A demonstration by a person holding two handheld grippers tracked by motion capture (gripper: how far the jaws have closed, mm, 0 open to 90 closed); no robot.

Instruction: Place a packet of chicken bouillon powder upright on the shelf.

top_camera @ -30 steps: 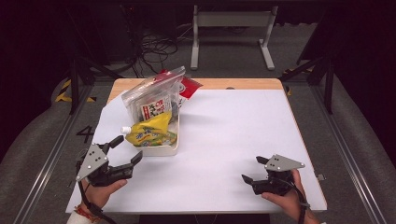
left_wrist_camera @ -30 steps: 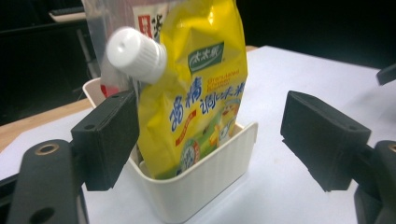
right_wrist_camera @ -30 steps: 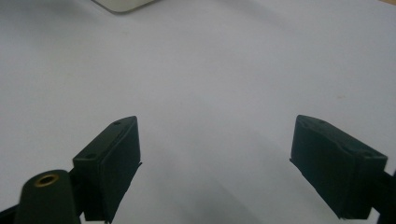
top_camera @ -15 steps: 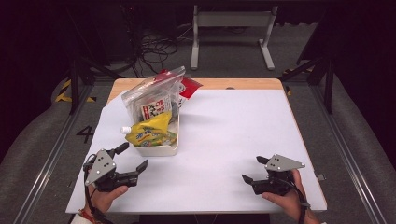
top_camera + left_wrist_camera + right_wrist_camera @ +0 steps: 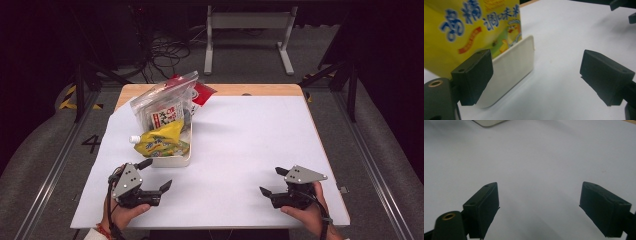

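A white sheet (image 5: 250, 150) covers most of a light wooden table (image 5: 260, 90), leaving a bare wood strip along the far edge. Near the far left part of the sheet stands a shallow white tray (image 5: 172, 160) with rounded corners and smooth, matte walls. A glossy yellow pouch (image 5: 160, 142) with a white spout and blue lettering lies in its near end, and behind that pouch clear crinkled plastic bags (image 5: 162, 102) of packets stand upright, with a red packet (image 5: 202, 92) at the back. The left gripper (image 5: 152, 175) sits low over the sheet just in front of the tray's near wall, close to the table's near left edge; its black, blocky jaws have just been opening and now stand wide apart with nothing between them. In the left gripper view the tray's near corner (image 5: 516, 62) rises just behind one jaw, the yellow pouch (image 5: 471, 27) above it. The right gripper (image 5: 274, 181) rests near the near right edge, well apart from the tray, its jaws also spread wide and holding nothing. Between the two grippers, and across the whole right half of the sheet, the surface is flat, smooth open room. Dark floor and metal rails surround the table.
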